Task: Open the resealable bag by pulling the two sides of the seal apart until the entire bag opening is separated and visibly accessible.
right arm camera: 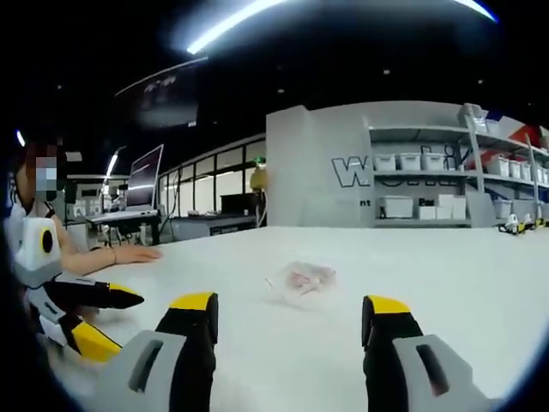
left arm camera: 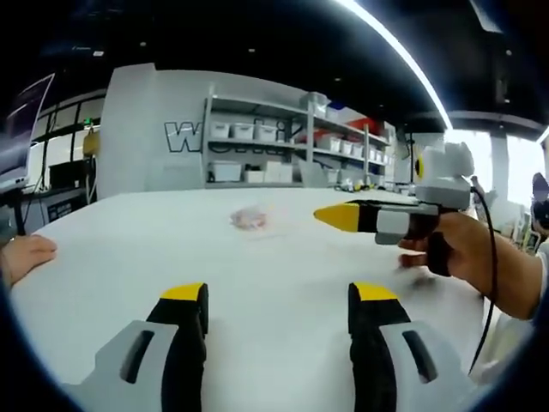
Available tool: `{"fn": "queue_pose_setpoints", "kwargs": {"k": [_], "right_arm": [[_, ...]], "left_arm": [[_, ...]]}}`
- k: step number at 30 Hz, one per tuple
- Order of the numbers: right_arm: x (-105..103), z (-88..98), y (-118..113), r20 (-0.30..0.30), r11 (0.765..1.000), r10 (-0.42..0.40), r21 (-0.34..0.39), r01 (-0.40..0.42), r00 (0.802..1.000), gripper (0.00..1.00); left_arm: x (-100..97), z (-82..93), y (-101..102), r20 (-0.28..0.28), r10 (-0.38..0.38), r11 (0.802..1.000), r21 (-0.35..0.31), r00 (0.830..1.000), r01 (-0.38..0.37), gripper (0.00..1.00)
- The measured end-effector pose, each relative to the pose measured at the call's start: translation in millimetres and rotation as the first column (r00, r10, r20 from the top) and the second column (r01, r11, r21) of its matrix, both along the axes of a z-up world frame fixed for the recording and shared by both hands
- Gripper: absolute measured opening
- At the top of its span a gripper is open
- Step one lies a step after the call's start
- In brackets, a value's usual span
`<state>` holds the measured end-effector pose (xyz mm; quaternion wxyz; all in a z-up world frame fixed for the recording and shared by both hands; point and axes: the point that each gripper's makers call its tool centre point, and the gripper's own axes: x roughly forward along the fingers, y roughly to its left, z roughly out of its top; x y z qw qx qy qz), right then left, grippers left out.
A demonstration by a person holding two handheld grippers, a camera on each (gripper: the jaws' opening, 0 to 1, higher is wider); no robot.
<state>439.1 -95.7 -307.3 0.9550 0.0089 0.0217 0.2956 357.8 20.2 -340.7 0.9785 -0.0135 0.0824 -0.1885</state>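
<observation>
- Two grippers, neither touching anything: the left gripper (left arm camera: 279, 319) and the right gripper (right arm camera: 292, 330) both have jaws spread wide.
- The resealable bag (right arm camera: 301, 279) lies on the white table (right arm camera: 446, 283), ahead of both, well apart.
- Judged progress: nothing done; approaching, gripping and pulling the seal apart all remain.

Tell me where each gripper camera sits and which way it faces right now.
Left gripper view: rides on the left gripper, looking across the white table toward the bag and shelves; its open jaws rise below, the right gripper in a hand enters from the right.
Right gripper view: rides on the right gripper, jaws open, facing the bag; the left gripper shows at left.
Shared: table, bag, shelves.
</observation>
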Motion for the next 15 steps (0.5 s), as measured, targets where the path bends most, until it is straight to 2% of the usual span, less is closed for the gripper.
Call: {"fn": "queue_pose_setpoints", "kwargs": {"k": [15], "right_arm": [[-3,1.9,-7,0.016,1.000,-0.013,-0.002,0.013,1.000,0.67]], "left_arm": [[-1.8,15.0,10,0.046,0.063,0.997,-0.035,0.997,-0.062,0.66]]}}
